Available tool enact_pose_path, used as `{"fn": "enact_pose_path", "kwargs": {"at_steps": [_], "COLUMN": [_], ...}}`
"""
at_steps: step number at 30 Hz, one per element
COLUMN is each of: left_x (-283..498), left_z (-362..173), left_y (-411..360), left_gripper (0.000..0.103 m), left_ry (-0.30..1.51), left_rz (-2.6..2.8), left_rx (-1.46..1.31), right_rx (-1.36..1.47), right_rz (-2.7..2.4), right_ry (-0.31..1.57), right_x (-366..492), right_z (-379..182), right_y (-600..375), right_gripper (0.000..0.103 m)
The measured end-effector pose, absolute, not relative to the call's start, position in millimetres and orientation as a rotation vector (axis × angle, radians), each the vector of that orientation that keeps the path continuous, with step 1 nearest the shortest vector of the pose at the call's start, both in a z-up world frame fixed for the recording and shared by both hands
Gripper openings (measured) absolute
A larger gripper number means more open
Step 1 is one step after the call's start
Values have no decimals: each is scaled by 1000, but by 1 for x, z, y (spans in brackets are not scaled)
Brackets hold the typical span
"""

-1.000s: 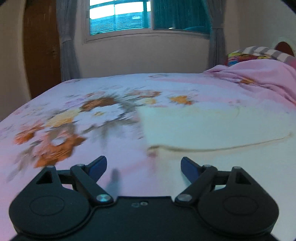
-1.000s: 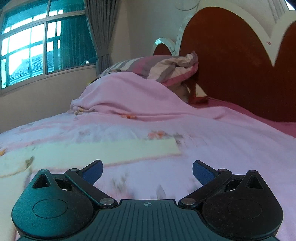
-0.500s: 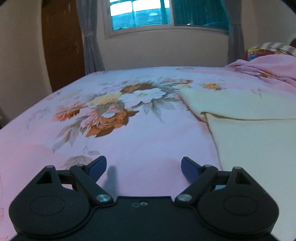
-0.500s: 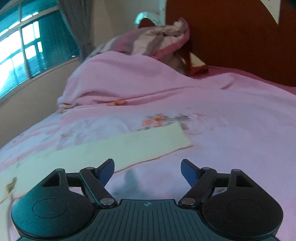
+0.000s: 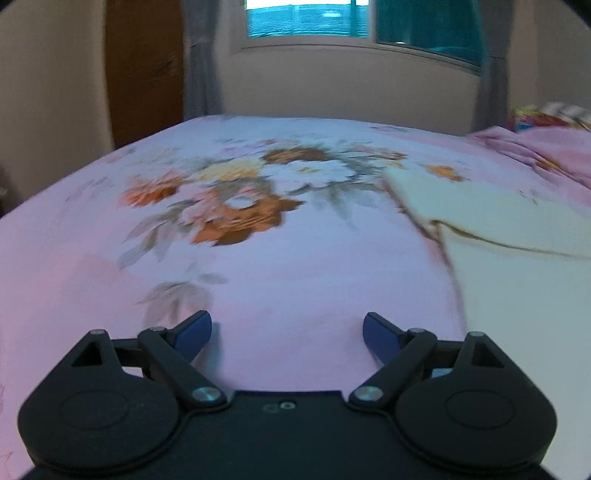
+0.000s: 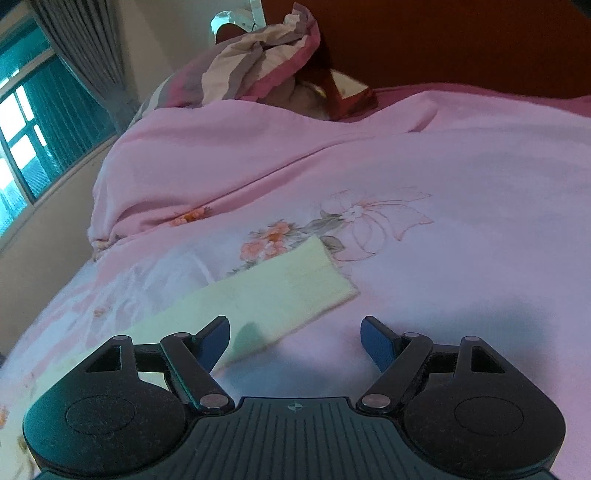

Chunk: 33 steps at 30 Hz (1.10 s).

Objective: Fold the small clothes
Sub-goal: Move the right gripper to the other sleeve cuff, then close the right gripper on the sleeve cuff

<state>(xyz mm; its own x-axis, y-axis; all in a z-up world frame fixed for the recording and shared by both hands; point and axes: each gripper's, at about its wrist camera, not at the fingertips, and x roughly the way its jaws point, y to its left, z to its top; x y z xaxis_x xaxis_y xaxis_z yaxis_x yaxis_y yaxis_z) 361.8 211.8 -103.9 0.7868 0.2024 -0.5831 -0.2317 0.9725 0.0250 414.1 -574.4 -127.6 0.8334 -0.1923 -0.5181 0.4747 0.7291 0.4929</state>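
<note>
A pale yellow garment [image 5: 517,288] lies flat on the pink floral bedsheet [image 5: 258,258], at the right of the left wrist view. My left gripper [image 5: 287,328] is open and empty, low over bare sheet to the left of the garment's edge. In the right wrist view a long pale yellow sleeve [image 6: 273,295] stretches from lower left to centre. My right gripper [image 6: 295,336] is open and empty, just in front of the sleeve's end, its left finger over the cloth.
A heaped pink blanket [image 6: 258,158] and striped pillows [image 6: 255,62] lie near the dark red headboard [image 6: 461,40]. A window [image 5: 332,18] with grey curtains and a brown door [image 5: 144,74] stand beyond the bed's far edge.
The left gripper has shifted left, off the garment and over bare sheet. The right gripper has tilted and moved closer to the sleeve's end. Both stay open.
</note>
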Motion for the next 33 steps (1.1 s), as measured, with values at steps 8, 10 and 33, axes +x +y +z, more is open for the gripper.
{"fn": "enact_pose_path", "kwargs": {"at_steps": [8, 10, 33], "left_x": [366, 366, 360], "left_z": [-107, -109, -100], "left_y": [254, 258, 264], "left_gripper": [87, 87, 70], "left_ry": [648, 643, 599], "left_rz": [323, 328, 396], "left_rx": [-158, -180, -98], "right_rx": [828, 897, 804], "right_rz": [-328, -302, -300], "right_ry": [443, 425, 472], "right_x": [426, 422, 441], "right_z": [-137, -140, -121], "right_y": [-599, -605, -591], "right_gripper": [42, 42, 4]}}
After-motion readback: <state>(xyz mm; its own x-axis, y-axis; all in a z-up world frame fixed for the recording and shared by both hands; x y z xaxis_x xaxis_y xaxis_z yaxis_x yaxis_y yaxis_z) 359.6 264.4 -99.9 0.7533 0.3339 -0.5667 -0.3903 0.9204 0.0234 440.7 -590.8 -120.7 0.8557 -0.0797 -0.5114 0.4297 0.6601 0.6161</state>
